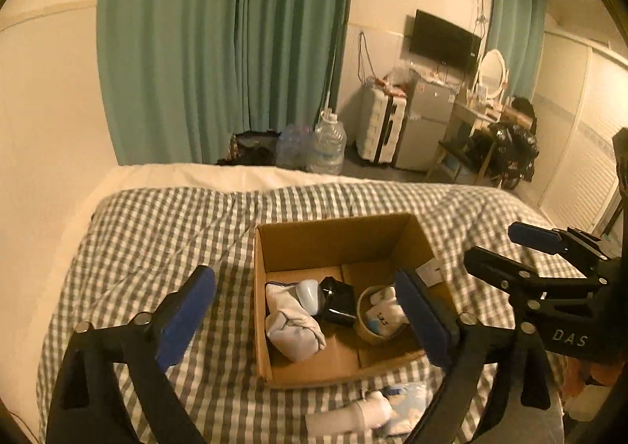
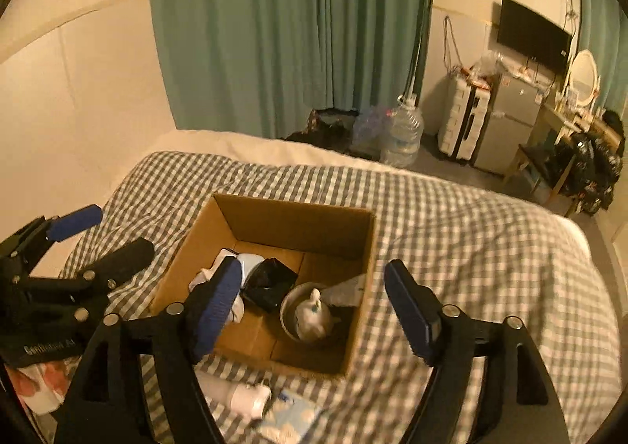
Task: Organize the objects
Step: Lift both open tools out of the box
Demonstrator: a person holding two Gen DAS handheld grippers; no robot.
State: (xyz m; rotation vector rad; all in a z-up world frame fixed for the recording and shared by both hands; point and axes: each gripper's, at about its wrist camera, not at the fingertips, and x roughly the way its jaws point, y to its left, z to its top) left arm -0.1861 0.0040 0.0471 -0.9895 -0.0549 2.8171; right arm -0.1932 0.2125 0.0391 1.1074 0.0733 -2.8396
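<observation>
An open cardboard box [image 1: 329,238] [image 2: 292,214] sits on the checked bedspread. Inside lie a white folded cloth [image 1: 292,320], a pale computer mouse [image 1: 308,293], a black box [image 1: 337,298] [image 2: 271,283], and a small round basket [image 1: 367,326] [image 2: 290,308] with a white item [image 2: 312,316]. A white bottle [image 1: 345,418] [image 2: 239,395] and a blue-and-white packet [image 1: 408,404] [image 2: 290,414] lie on the bed in front of the box. My left gripper [image 1: 306,296] is open and empty above the box. My right gripper [image 2: 314,283] is open and empty above the box too.
The bed [image 1: 157,232] runs to a wall on the left. Beyond it stand green curtains [image 1: 219,43], water jugs [image 1: 327,143], a suitcase [image 1: 382,128], a small fridge [image 1: 428,122] and a dressing table [image 1: 479,110].
</observation>
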